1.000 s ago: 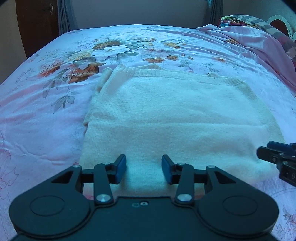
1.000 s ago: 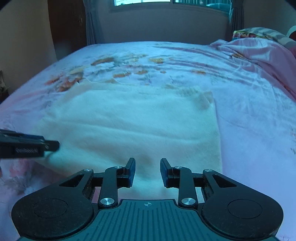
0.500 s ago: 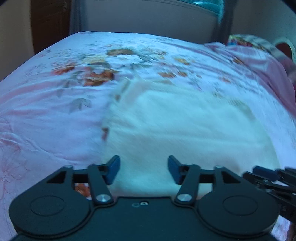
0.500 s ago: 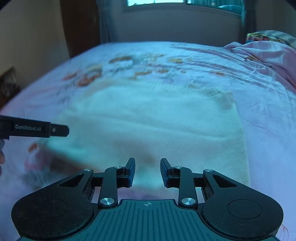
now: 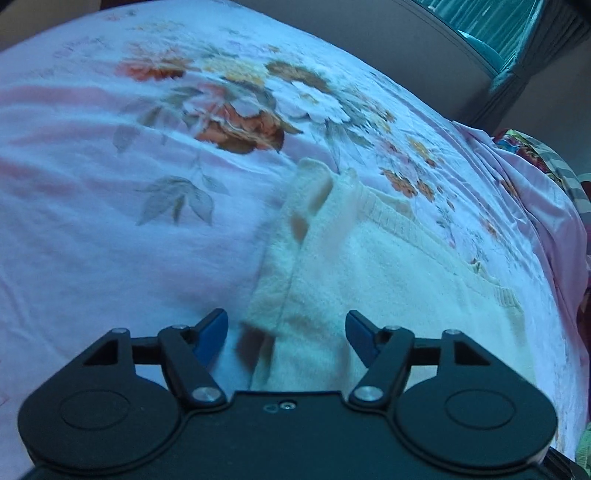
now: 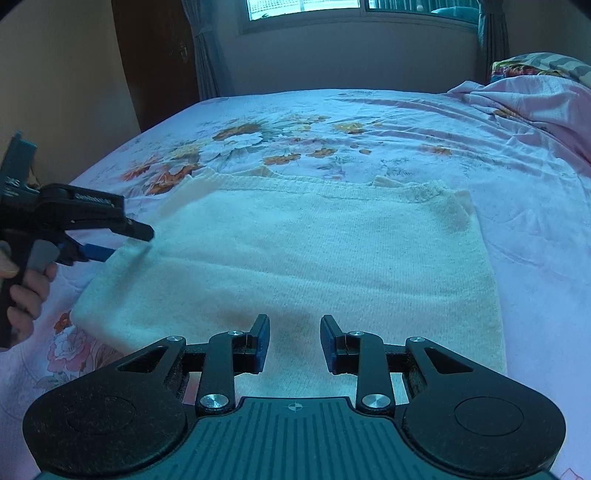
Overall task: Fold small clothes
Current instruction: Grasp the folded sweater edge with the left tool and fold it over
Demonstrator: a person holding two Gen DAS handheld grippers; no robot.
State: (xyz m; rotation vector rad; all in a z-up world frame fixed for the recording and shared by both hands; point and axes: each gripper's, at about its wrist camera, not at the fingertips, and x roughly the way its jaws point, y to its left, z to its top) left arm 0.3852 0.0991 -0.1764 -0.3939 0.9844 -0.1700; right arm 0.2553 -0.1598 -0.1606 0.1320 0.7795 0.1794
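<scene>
Since a second ago my left gripper (image 5: 286, 334) has swung off the sweater's near hem to its left edge, and its jaws have spread wider. The cream knit sweater (image 6: 314, 266) lies flat across the middle of the right wrist frame, ribbed hem toward the top, on the floral pink bedsheet (image 6: 369, 122). In the left wrist view the sweater (image 5: 388, 280) runs from lower centre to the right, its folded side edge sitting between my open left fingers, which hold nothing. My right gripper (image 6: 294, 343) hovers over the near edge at bottom centre, jaws partly open and empty. At the left of that frame my left gripper (image 6: 129, 240) shows from the side, tips at the sweater's left edge. A rumpled pink blanket (image 6: 528, 99) fills the upper right, a window (image 6: 303, 7) the top.
</scene>
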